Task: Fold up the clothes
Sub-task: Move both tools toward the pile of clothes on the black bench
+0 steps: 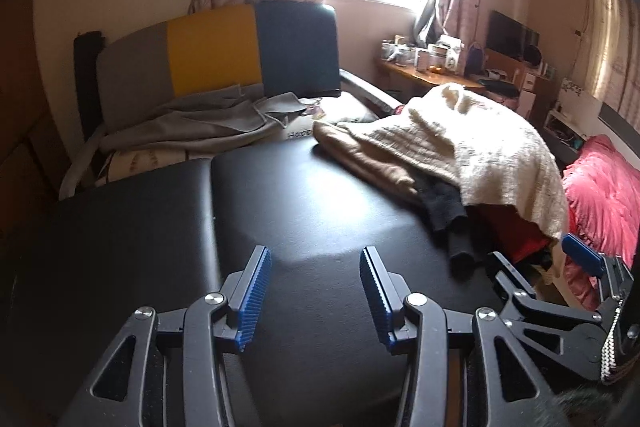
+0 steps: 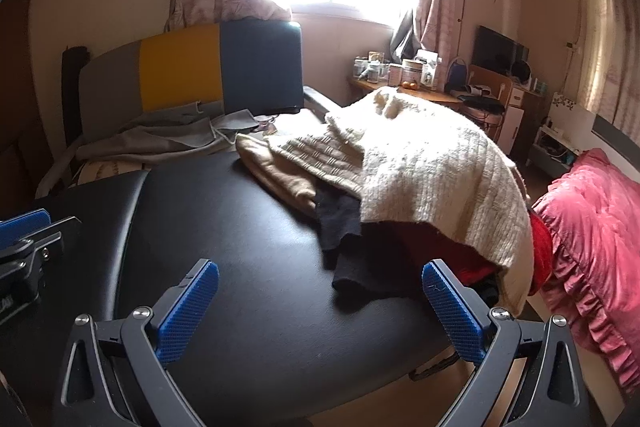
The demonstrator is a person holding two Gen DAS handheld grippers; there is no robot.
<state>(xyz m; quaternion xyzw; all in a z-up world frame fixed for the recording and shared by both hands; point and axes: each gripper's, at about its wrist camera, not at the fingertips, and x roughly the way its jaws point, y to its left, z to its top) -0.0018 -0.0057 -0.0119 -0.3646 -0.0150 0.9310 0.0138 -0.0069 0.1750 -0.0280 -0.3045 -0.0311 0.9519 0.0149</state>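
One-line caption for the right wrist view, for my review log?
Open right gripper hovers over a black padded table, facing a pile of clothes topped by a cream knit sweater.

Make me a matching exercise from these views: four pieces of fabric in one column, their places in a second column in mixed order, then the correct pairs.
Things:
1. cream knit sweater
2. tan garment
3. grey garment
4. pink quilt

Places:
A. off the black table, at the far right of the view
B. on top of the clothes pile
C. beyond the table, in front of the three-coloured backrest
D. on the table, sticking out from the pile's left side

Pairs: 1-B, 2-D, 3-C, 4-A
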